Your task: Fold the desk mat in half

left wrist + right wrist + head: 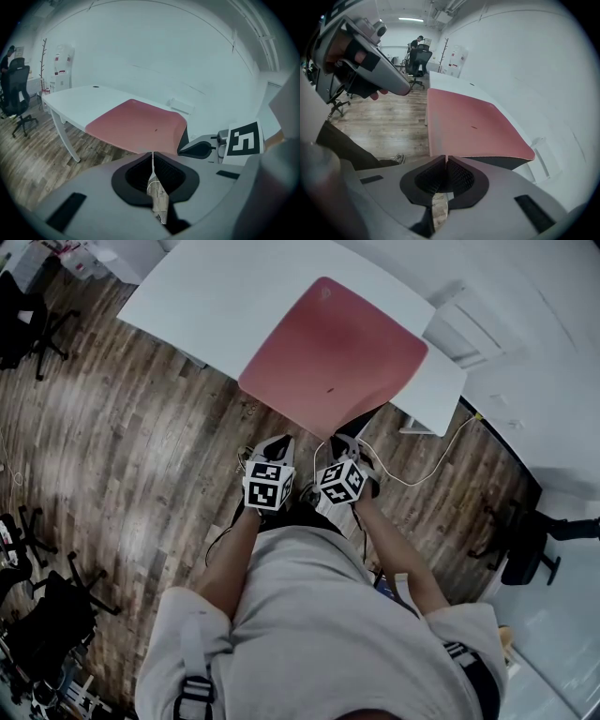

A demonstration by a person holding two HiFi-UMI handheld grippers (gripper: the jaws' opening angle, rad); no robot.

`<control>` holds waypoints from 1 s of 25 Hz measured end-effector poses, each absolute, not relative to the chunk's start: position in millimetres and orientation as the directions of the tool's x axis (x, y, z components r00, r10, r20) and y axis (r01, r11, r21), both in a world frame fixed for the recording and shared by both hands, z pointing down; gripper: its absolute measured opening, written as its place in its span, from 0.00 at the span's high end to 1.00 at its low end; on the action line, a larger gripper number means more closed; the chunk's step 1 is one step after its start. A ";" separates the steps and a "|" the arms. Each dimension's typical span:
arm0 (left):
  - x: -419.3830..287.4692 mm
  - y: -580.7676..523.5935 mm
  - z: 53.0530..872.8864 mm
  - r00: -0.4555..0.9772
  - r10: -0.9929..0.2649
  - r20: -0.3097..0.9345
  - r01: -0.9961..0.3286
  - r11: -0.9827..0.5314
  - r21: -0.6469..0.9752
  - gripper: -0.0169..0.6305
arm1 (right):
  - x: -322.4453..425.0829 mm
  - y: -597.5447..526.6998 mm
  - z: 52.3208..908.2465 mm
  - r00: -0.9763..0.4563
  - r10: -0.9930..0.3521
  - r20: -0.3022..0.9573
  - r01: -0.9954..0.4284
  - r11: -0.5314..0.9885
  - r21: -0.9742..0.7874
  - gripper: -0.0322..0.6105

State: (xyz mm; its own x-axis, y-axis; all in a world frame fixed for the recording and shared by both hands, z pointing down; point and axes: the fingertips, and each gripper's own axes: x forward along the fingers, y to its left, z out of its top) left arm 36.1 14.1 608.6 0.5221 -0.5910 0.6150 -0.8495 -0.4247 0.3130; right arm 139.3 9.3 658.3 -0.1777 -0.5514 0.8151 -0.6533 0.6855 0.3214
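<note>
A red desk mat point(333, 348) lies on the white desk point(216, 296), its near edge over the desk's front. My right gripper point(351, 439) is shut on that edge near the right corner point(446, 156). There the mat is lifted and its dark underside point(501, 162) shows. My left gripper point(279, 441) is beside it, jaws shut and upright point(152, 154). Its tips sit just short of the mat's near edge point(140, 151), which lies flat. I see nothing held in the left jaws.
The desk stands on a wooden floor point(141, 427) by a white wall. A white cable point(422, 474) trails on the floor at the right. Black office chairs point(47, 615) stand at the left, and a desk leg point(65, 136) is below the mat's left side.
</note>
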 end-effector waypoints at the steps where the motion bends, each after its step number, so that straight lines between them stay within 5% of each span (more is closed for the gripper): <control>1: 35.8 13.7 609.1 0.524 -0.589 0.616 -0.848 -0.427 0.313 0.94 | 139.3 8.6 658.3 -0.179 -0.552 0.815 -0.658 0.683 0.318 0.87; 10: 30.2 7.0 608.0 0.527 -0.586 0.616 -0.845 -0.435 0.310 0.94 | 143.8 0.5 647.1 -0.207 -0.552 0.808 -0.769 0.603 0.215 0.88; 25: 31.8 1.2 612.5 0.531 -0.580 0.618 -0.844 -0.431 0.320 0.94 | 127.9 -8.3 648.1 -0.253 -0.519 0.817 -0.762 0.627 0.163 0.88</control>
